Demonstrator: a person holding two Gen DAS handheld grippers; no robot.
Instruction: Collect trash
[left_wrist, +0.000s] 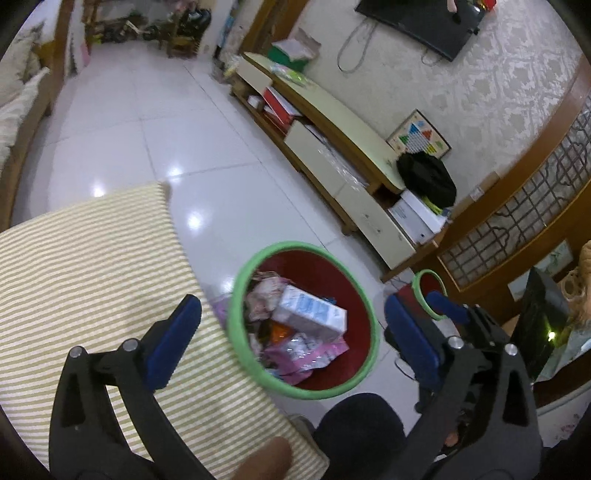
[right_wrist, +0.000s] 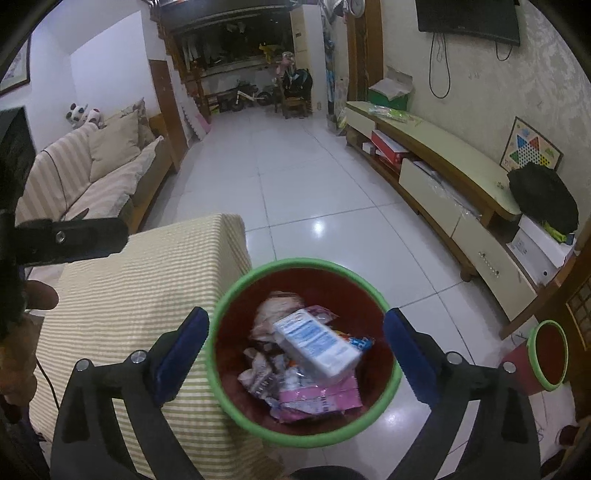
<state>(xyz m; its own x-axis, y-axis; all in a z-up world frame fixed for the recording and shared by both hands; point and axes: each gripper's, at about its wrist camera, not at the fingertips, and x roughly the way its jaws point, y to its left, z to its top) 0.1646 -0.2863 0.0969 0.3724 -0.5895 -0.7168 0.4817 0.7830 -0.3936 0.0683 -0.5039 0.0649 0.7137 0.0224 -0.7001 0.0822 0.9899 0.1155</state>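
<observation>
While both tools hang over the red bin (right_wrist: 376, 291), left gripper (left_wrist: 291, 332) and right gripper (right_wrist: 297, 354) are spread wide, nothing between them; white carton (right_wrist: 317, 349) and wrappers (right_wrist: 317, 400) lie inside the bin, beside the striped table (right_wrist: 122, 314).

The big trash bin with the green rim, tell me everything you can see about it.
The trash bin is round, with a dark red inside and a bright green rim, probably plastic. It stands upright on the white tile floor, right beside the striped cloth-covered table. It holds crumpled wrappers and a white and blue carton lying tilted on top. Both open grippers are empty.
</observation>
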